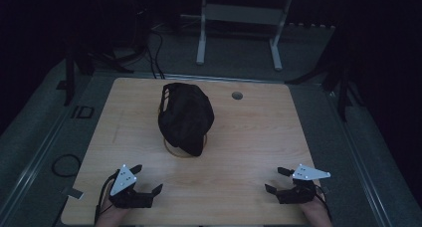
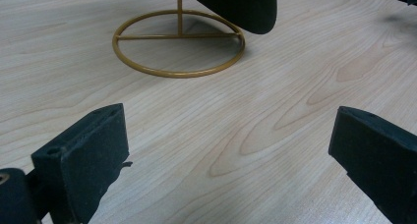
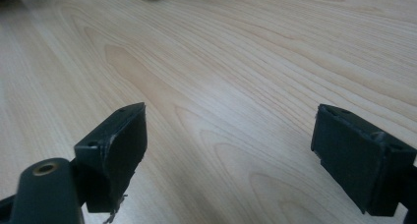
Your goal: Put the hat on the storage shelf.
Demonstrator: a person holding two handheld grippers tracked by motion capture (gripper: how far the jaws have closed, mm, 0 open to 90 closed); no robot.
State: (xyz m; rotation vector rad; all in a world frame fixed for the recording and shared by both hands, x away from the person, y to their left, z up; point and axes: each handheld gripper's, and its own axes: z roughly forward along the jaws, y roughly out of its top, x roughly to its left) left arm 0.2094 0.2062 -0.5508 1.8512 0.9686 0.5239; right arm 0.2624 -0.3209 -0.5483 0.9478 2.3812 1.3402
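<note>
Cap [image 1: 185, 116], black and with a mesh panel at its far end, sits on a gold wire stand [image 1: 180, 151] near the middle of your worktop [image 1: 249, 137], slightly toward the far edge. The stand's round base ring [image 2: 178, 44] lies flat on the wood, with a straight bar across it and a thin post rising from that bar; the cap's lower edge [image 2: 236, 8] overhangs the ring's right side in the left gripper view. Nothing else rests on the stand.

Your left tongs [image 1: 148, 181] hover at the near left of the worktop, jaws spread wide and holding nothing, aimed toward the ring. Your right tongs [image 1: 276, 180] sit at the near right, well apart from the cap, jaws likewise wide open and empty over bare wood. A round cable hole [image 1: 237, 95] lies in the worktop beyond the cap, to its right.
</note>
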